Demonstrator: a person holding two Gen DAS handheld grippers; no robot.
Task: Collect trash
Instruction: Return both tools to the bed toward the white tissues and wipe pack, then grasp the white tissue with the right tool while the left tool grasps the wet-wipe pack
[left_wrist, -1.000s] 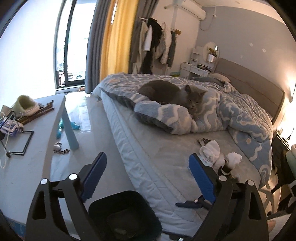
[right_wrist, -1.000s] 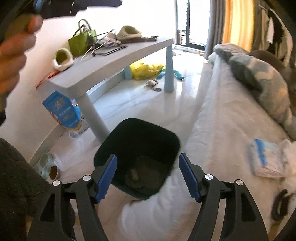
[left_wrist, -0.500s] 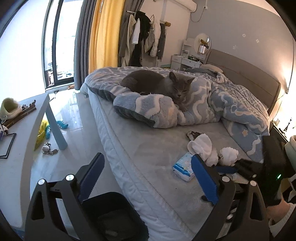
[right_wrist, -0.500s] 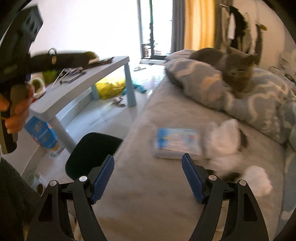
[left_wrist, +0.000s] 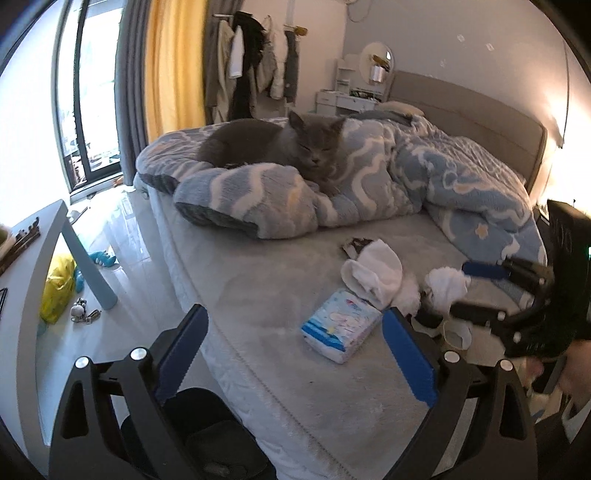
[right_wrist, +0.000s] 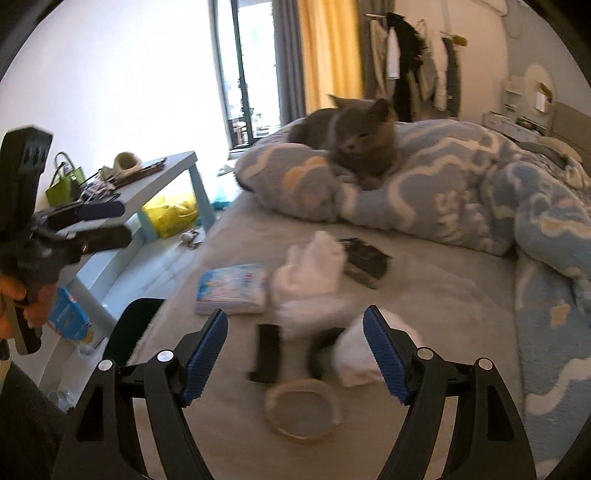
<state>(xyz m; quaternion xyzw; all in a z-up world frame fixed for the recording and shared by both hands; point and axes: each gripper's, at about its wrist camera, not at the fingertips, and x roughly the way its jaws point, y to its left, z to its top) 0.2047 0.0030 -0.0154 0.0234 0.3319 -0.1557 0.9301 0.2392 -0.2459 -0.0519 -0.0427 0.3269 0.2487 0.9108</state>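
Observation:
Loose items lie on the grey bed sheet (right_wrist: 443, 314): a blue-white tissue pack (right_wrist: 232, 290) (left_wrist: 340, 328), white socks (right_wrist: 314, 273) (left_wrist: 373, 273), a crumpled white wad (right_wrist: 365, 350) (left_wrist: 445, 286), a dark wrapper (right_wrist: 365, 258) (left_wrist: 356, 244), a flat black object (right_wrist: 267, 352) and a tape ring (right_wrist: 303, 410). A dark bin (left_wrist: 199, 443) (right_wrist: 129, 328) stands on the floor beside the bed. My right gripper (right_wrist: 295, 354) is open and empty just above the black object and wad. My left gripper (left_wrist: 295, 354) is open and empty over the bed edge above the bin.
A grey cat (right_wrist: 354, 144) (left_wrist: 280, 144) lies on the blue patterned duvet (left_wrist: 424, 177) behind the items. A pale blue low table (right_wrist: 147, 184) with clutter stands left of the bed, a yellow bag (right_wrist: 170, 214) under it. The bed's headboard (left_wrist: 469, 107) is far right.
My right gripper swung from over the bin onto the bed and now hovers over the socks and tape ring. My left gripper turned right, from the bin toward the bed.

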